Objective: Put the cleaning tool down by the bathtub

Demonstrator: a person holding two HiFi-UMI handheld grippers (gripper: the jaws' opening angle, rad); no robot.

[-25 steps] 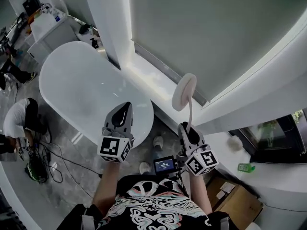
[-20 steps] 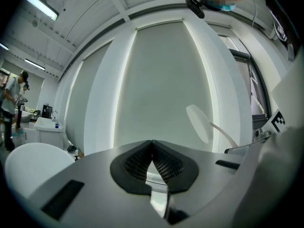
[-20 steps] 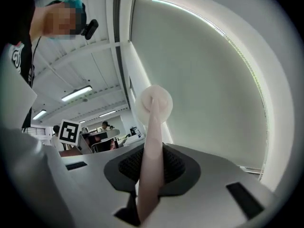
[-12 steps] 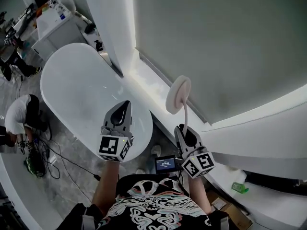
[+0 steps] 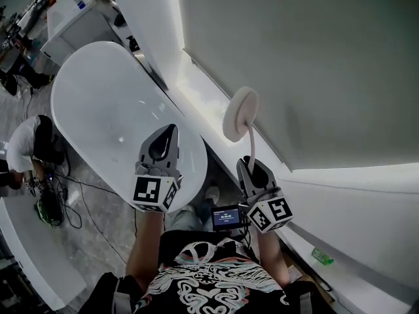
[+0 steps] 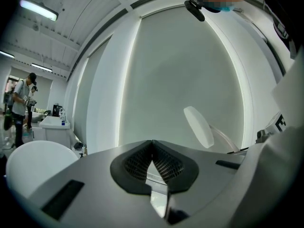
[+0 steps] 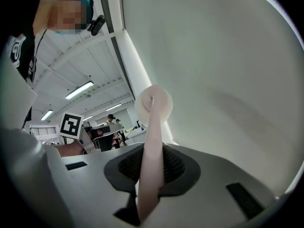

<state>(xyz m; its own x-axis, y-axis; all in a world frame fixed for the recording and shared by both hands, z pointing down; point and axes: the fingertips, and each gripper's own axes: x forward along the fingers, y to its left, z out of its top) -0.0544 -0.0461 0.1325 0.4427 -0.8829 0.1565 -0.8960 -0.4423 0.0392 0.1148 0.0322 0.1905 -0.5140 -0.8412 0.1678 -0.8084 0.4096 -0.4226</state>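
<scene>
One white oval bathtub (image 5: pixel 98 97), lower left in head view. Cream long-handled cleaning tool with round pad head (image 5: pixel 237 115): held upright in the air, pad uppermost, just right of the tub's near end. Right claw (image 5: pixel 253 169) clamped on its handle. Left claw (image 5: pixel 163 142): jaws together, nothing between them, over the tub's near rim.

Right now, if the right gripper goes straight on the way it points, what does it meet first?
Probably the pale wall panel; the round head of the cleaning tool it holds would touch before the right gripper itself. Depth is unclear.
</scene>
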